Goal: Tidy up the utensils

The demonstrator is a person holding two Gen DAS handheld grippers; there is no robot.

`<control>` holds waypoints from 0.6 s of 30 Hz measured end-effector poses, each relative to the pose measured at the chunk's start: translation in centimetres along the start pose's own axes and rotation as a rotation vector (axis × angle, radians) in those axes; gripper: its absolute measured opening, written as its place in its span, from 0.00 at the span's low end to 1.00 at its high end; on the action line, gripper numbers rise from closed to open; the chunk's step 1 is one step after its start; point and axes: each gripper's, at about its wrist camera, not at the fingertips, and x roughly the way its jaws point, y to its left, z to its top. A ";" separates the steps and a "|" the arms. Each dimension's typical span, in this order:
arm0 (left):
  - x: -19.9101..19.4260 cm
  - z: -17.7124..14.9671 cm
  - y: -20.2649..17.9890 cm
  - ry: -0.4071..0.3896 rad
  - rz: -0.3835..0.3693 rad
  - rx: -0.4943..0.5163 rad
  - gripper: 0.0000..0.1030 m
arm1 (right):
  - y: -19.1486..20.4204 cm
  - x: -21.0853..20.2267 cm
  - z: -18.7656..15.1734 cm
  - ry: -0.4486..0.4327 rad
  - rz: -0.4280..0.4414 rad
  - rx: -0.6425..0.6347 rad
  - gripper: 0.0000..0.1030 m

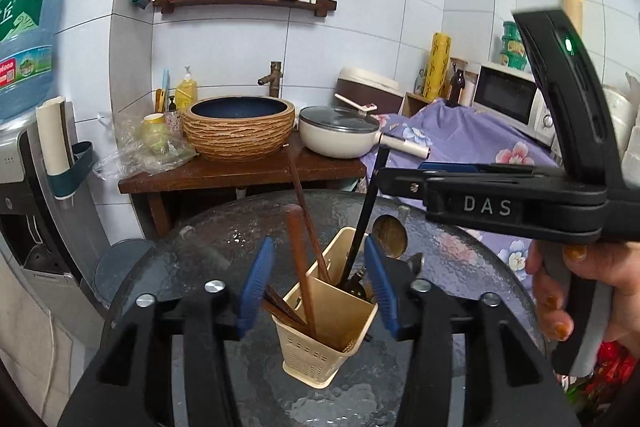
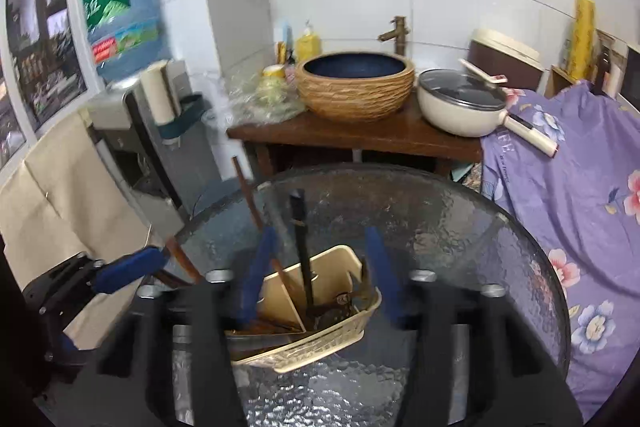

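Observation:
A cream perforated utensil holder (image 1: 340,327) stands on the round glass table (image 1: 224,227). Brown wooden utensils (image 1: 298,267) lean in its left section. A black-handled utensil (image 1: 366,211) stands in its right one, beside a wooden spoon (image 1: 390,233). My left gripper (image 1: 320,287) is open just above the holder, and the wooden handles rise between its blue pads without touching them. My right gripper (image 2: 322,275) is open too, with the black handle (image 2: 300,251) loose between its pads over the holder (image 2: 320,331). A hand (image 1: 560,287) holds the right gripper.
Beyond the table, a dark wooden counter (image 1: 240,175) carries a woven-look basin (image 1: 240,127), a lidded cream pan (image 1: 340,135) and plastic bags. A water dispenser (image 2: 120,27) stands at the left. A purple floral cloth (image 2: 560,187) covers things at the right, near a microwave (image 1: 512,99).

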 end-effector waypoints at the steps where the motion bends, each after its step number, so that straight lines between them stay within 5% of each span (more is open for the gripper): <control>1: -0.3 0.0 -0.1 -0.003 -0.001 0.001 0.50 | -0.4 -0.4 -0.2 -0.012 0.004 0.017 0.50; 2: -0.9 -0.2 -0.2 -0.015 -0.004 0.010 0.52 | -0.7 -0.8 -0.3 -0.021 0.005 0.028 0.50; 4: -2.5 -0.5 -0.5 -0.056 0.029 0.031 0.72 | -1.3 -2.4 -1.0 -0.064 -0.002 0.056 0.52; 7: -5.1 -1.4 -1.2 -0.111 0.032 0.056 0.85 | -1.6 -5.7 -3.1 -0.167 -0.034 0.088 0.73; 9: -6.8 -2.2 -1.6 -0.137 0.036 0.073 0.94 | -1.3 -8.1 -5.1 -0.220 -0.051 0.090 0.74; 13: -10.4 -5.1 -2.6 -0.197 0.092 0.130 0.94 | 0.4 -12.7 -10.3 -0.307 -0.119 0.045 0.91; 18: -14.2 -9.9 -3.5 -0.201 0.124 0.106 0.94 | 4.2 -17.8 -17.7 -0.407 -0.246 -0.065 0.95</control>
